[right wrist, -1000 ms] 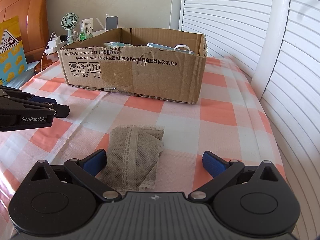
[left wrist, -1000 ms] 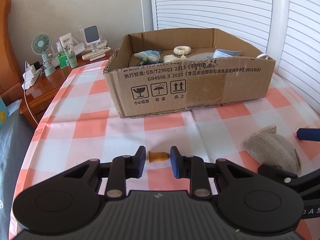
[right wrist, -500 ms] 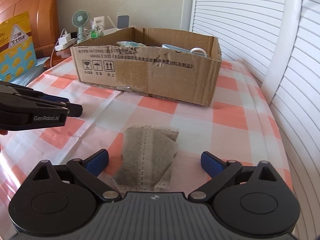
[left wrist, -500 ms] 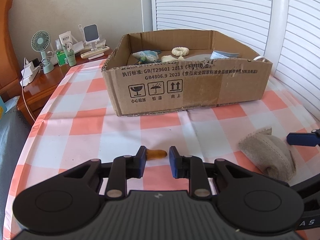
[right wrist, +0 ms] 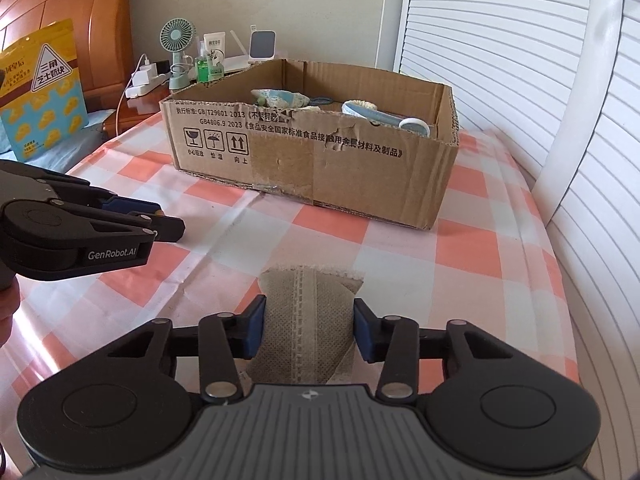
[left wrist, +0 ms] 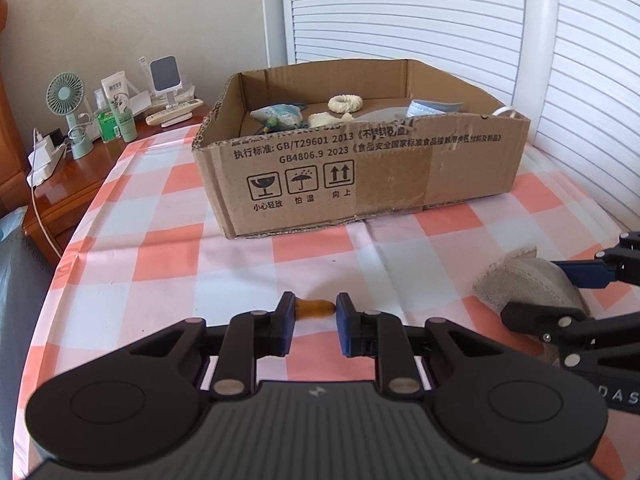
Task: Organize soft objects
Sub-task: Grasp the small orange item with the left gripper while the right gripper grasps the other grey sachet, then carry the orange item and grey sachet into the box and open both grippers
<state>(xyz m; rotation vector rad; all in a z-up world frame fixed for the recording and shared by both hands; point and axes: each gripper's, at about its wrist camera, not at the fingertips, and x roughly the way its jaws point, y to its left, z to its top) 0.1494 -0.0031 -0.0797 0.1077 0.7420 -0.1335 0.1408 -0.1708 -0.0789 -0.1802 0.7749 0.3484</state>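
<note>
A small amber soft piece (left wrist: pixel 316 307) lies on the checked tablecloth between the tips of my left gripper (left wrist: pixel 314 312), whose jaws stand close on either side of it. A beige fabric pouch (right wrist: pixel 306 320) lies on the cloth and also shows in the left wrist view (left wrist: pixel 524 282). My right gripper (right wrist: pixel 308 326) has both pads against the pouch's sides. The open cardboard box (left wrist: pixel 360 172) stands behind, holding several soft items; it also shows in the right wrist view (right wrist: pixel 320 160).
A wooden nightstand (left wrist: pixel 76 176) at the left carries a small fan (left wrist: pixel 66 96), bottles and a charger. White slatted shutters (left wrist: pixel 520 32) run along the right. A yellow snack bag (right wrist: pixel 40 88) stands by the headboard. My left gripper shows in the right wrist view (right wrist: pixel 160 226).
My right gripper has closed from wide open onto the pouch. My left gripper's jaws have narrowed around the amber piece. Both views have moved slightly nearer the box.
</note>
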